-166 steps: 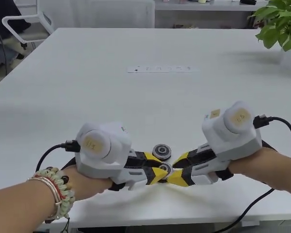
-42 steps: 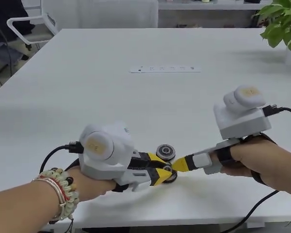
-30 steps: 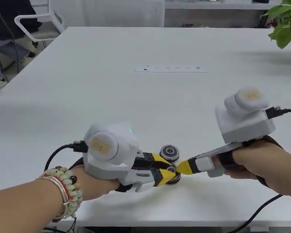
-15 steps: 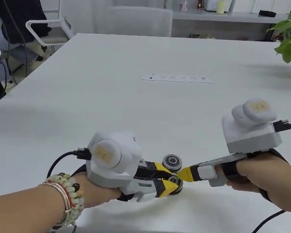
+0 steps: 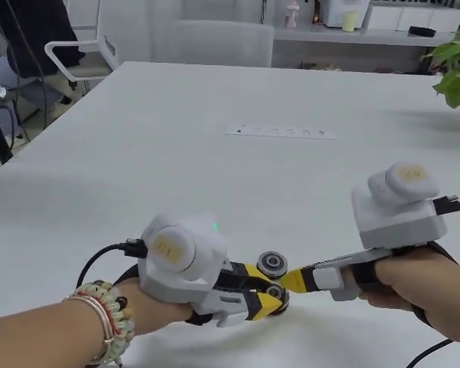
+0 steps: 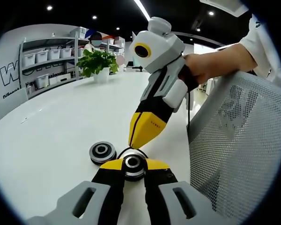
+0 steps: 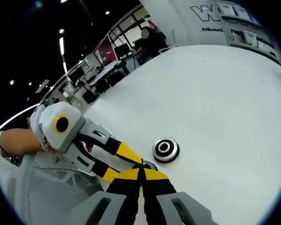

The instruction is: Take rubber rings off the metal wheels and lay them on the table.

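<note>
Table (image 5: 215, 153) white, shelves (image 5: 353, 34) behind; left tool (image 5: 274, 295) pinching wheel (image 6: 133, 165), right tool (image 5: 286, 281) pressed together.

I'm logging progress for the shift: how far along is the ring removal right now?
Done: nothing yet; I see no loose ring on the table. In hand: the left gripper clamps one wheel, and the right gripper has its closed tips at that wheel's rim, probably picking at its ring, though I cannot confirm a grip. Left: that ring, then the second wheel lying beside it, its black ring on.
</note>
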The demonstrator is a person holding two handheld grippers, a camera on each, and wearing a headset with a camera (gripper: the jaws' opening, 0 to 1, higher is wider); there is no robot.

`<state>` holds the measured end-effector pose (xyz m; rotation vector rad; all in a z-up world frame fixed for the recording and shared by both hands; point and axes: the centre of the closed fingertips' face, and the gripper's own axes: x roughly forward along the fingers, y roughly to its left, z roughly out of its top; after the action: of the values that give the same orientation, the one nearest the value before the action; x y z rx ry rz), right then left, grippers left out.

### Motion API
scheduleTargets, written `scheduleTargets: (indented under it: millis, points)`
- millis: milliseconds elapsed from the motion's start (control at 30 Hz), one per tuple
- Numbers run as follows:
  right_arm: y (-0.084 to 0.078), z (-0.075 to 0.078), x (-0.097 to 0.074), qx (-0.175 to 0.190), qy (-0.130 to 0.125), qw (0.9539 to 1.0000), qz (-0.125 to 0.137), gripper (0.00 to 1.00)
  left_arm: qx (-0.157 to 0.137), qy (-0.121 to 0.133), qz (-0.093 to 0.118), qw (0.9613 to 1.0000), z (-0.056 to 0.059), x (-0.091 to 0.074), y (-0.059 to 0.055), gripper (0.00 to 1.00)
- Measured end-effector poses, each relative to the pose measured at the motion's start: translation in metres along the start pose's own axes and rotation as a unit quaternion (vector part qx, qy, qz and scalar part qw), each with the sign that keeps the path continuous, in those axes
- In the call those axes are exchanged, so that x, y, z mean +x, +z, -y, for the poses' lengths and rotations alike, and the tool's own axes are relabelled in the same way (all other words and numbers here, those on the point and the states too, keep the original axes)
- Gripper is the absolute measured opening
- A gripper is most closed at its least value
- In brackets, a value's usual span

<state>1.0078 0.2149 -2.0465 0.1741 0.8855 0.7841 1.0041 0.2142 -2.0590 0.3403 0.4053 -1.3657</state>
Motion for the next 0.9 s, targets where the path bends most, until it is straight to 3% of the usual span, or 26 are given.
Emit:
scheduleTargets:
  millis: [300,500,667,767,900]
  points:
    - [-0.001,0.003,0.001,-0.008,-0.006,0.9999,-0.004,0.00,-0.003,0.001,-0.019,0.9998,-0.001,0.000,0.000,0.10]
    - [-0.002,0.005,0.000,-0.004,-0.008,0.9999,-0.005,0.00,-0.009,0.004,-0.011,0.9999,-0.006,-0.004,0.007,0.11]
    - [-0.001,0.008,-0.001,-0.005,-0.010,0.9999,-0.006,0.00,0.006,0.004,-0.014,0.9999,-0.009,-0.011,0.013,0.29]
    - [-0.001,0.007,-0.003,-0.003,-0.008,1.0000,-0.003,0.00,0.000,0.002,-0.004,1.0000,-0.010,-0.015,0.022,0.33]
    - [0.000,0.006,-0.004,0.000,-0.006,1.0000,0.001,0.00,0.039,-0.007,-0.018,0.9991,-0.005,-0.021,0.027,0.43]
